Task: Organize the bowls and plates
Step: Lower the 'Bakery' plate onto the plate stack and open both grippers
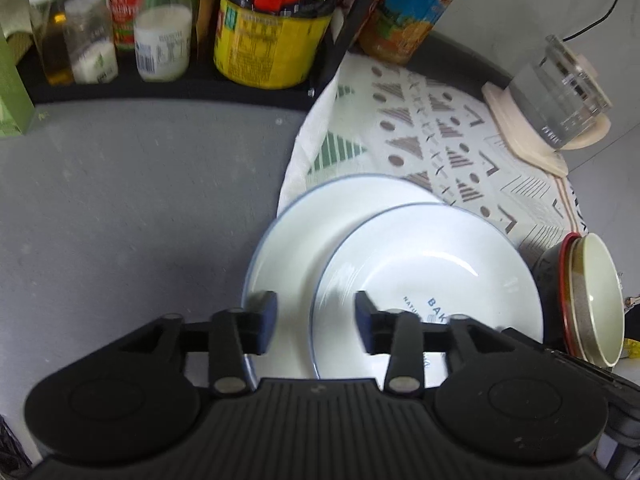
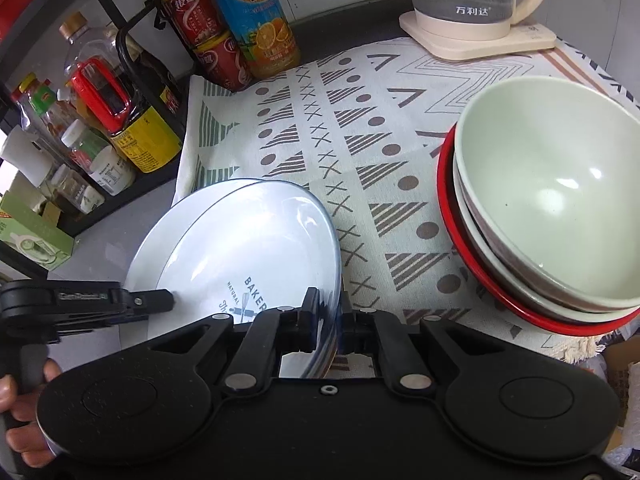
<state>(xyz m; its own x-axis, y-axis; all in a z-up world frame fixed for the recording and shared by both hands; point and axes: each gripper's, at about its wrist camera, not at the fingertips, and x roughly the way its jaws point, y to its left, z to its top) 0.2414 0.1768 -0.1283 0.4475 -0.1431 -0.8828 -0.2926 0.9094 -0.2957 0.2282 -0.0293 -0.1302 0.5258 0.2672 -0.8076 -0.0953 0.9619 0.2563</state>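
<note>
Two white blue-rimmed plates overlap at the left edge of the patterned cloth. The upper plate (image 1: 432,264) (image 2: 248,248), with blue print, rests on the lower plate (image 1: 316,224) (image 2: 160,236). My right gripper (image 2: 330,316) is shut on the upper plate's near rim. My left gripper (image 1: 316,320) is open, its fingers straddling the upper plate's left rim without touching; it also shows in the right wrist view (image 2: 168,298). A stack of bowls (image 2: 552,208) (image 1: 588,296), pale green on top and red-rimmed at the bottom, stands on the cloth to the right.
A black rack (image 2: 100,216) with bottles and jars (image 1: 264,32) stands at the back left. Cans and an orange juice bottle (image 2: 256,28) stand behind the cloth (image 2: 360,152). A glass kettle (image 2: 476,0) stands at the back right. Grey counter (image 1: 140,208) lies to the left.
</note>
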